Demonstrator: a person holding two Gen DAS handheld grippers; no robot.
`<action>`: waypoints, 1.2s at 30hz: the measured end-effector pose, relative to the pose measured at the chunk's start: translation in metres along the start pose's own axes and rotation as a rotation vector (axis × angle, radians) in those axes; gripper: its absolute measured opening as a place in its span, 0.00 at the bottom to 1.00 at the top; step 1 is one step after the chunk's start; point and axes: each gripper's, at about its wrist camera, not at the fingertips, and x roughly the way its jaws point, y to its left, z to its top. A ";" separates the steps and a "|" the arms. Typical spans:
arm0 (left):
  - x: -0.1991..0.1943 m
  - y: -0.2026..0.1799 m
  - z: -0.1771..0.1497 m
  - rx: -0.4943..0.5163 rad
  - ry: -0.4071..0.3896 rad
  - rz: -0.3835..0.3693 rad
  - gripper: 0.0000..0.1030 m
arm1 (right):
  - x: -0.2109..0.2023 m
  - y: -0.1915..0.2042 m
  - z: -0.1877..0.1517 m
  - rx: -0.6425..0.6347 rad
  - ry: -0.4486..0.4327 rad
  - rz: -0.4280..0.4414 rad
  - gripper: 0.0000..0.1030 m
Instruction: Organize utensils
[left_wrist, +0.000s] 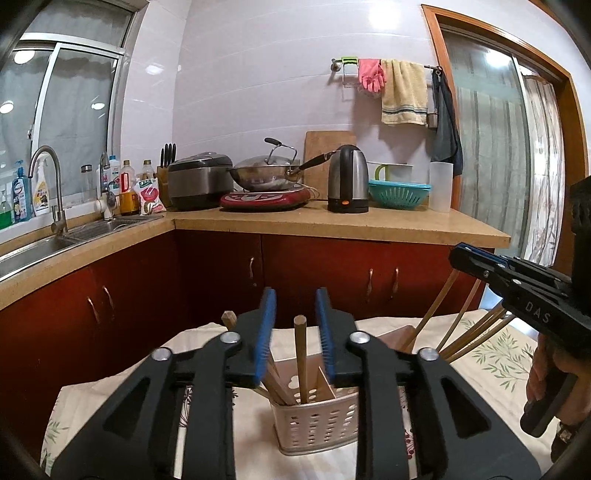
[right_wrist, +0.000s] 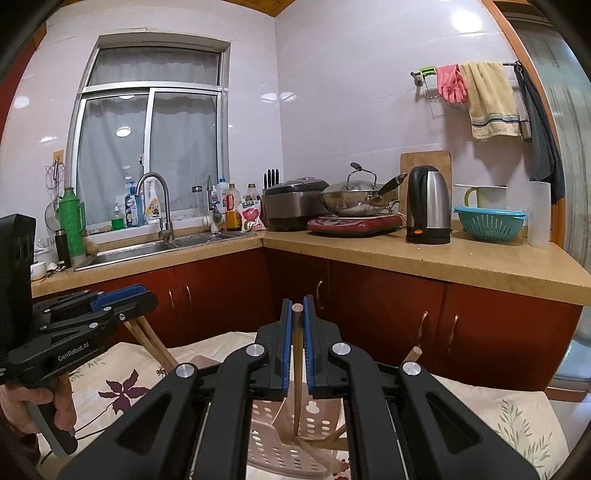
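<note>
Left claw (left_wrist: 295, 299): blue pads spread, one to each side of an upright chopstick (left_wrist: 300, 354) and touching it on neither side. The stick stands free, its foot down in the perforated holder (left_wrist: 317, 424), its long axis close to vertical, its top level with the middle of the pads. The holder sits on the cloth-covered desk (left_wrist: 491, 354), directly below and just ahead of this claw. More sticks lean against the holder's left inner wall.

Centre: further leaning chopsticks (left_wrist: 461, 332) fan up and to the right from a brownish rim behind the holder. Whether that rim is a second compartment or a separate box cannot be told.

Right claw (right_wrist: 297, 306): pads pressed together on a pinched chopstick (right_wrist: 296, 369), gripped near its upper end. This stick also runs nearly vertical, passing down between the fingers, with its lower end already inside the holder (right_wrist: 273, 443), beside a few sticks lying slanted there.

Governing relation: both claws sit above the same holder, each aligned along a stick's vertical axis. Judged from this, the left stick is already delivered, so that claw need only draw clear without brushing it. The right stick likely needs only release, since its foot lies within the walls and the holder is straight beneath.
</note>
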 end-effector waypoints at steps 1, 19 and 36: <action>0.001 0.000 0.000 0.000 0.001 0.001 0.28 | -0.001 0.001 -0.001 -0.001 0.003 -0.001 0.07; -0.031 -0.022 0.003 0.008 -0.040 0.026 0.87 | -0.038 0.001 0.000 0.035 -0.016 -0.059 0.65; -0.135 -0.040 -0.048 -0.070 0.006 0.161 0.96 | -0.118 0.022 -0.043 0.066 0.083 -0.152 0.80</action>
